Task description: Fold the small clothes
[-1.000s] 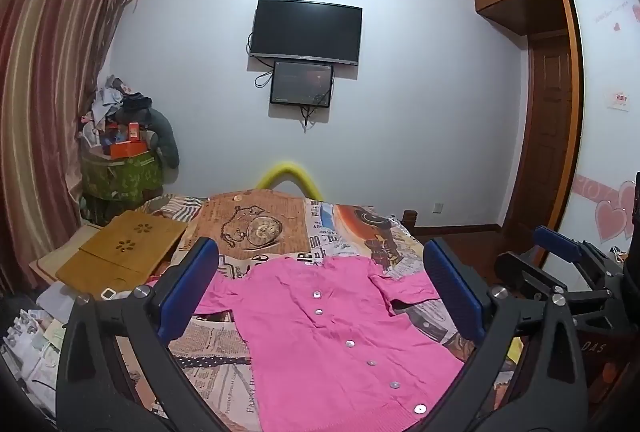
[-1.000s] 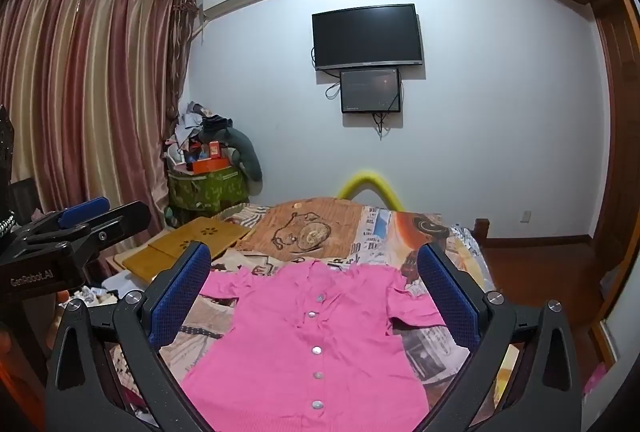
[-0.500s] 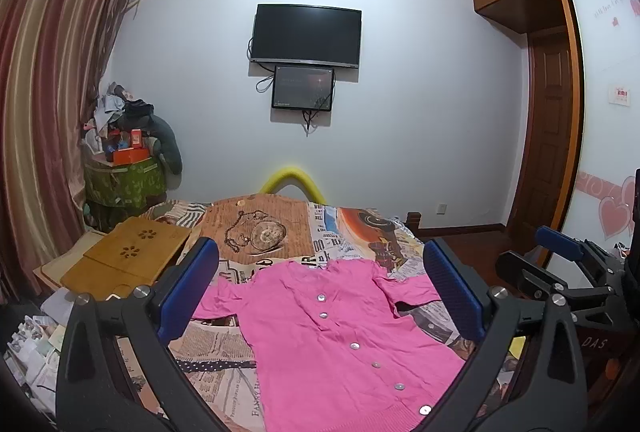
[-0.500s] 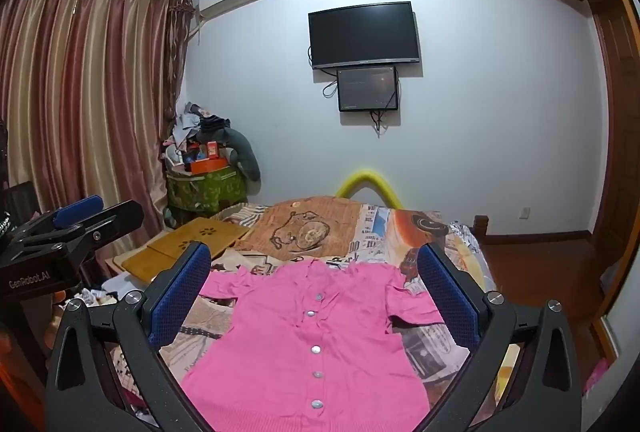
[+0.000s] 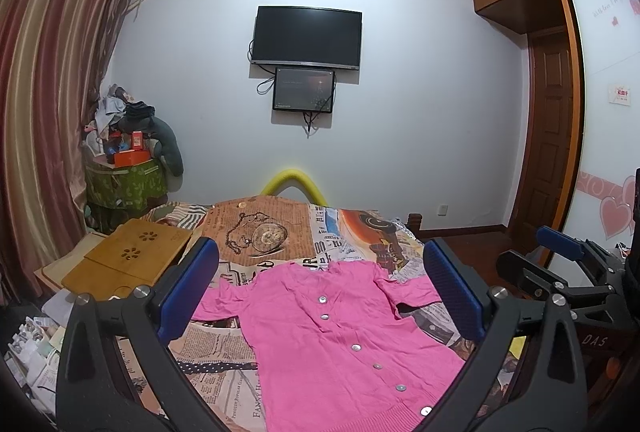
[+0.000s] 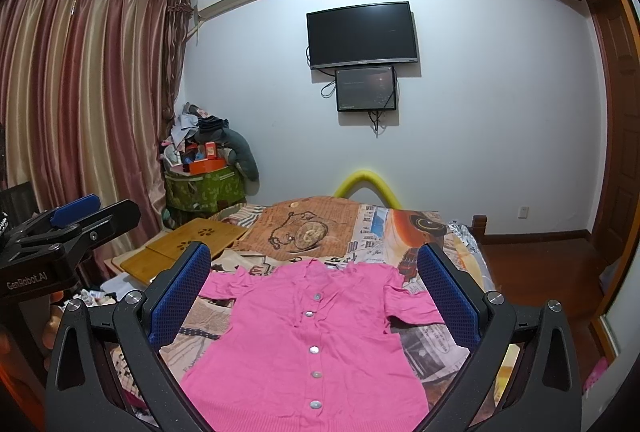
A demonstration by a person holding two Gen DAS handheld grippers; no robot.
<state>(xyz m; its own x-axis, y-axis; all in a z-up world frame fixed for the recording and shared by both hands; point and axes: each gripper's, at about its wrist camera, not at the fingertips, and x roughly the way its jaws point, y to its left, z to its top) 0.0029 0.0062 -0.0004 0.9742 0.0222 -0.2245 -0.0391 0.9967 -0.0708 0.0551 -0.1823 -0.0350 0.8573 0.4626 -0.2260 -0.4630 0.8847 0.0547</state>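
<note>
A pink short-sleeved buttoned top (image 5: 336, 344) lies flat, front up, on the bed with its collar toward the far wall; it also shows in the right wrist view (image 6: 316, 344). My left gripper (image 5: 320, 292) is open and empty, held above the top's near half. My right gripper (image 6: 314, 292) is open and empty, also above the top. Each gripper shows at the side in the other's view: the right one (image 5: 568, 272) and the left one (image 6: 68, 228).
The bed has a newspaper-print cover (image 5: 256, 236). A wooden lap desk (image 5: 128, 260) lies at the bed's left edge. A green box piled with clutter (image 5: 124, 183) stands in the left corner. A yellow foam tube (image 5: 294, 183) arches behind the bed. A wardrobe and door stand right.
Both grippers have tilted slightly upward, so the top sits a little lower in both views. The top has not moved and both grippers stay open.
</note>
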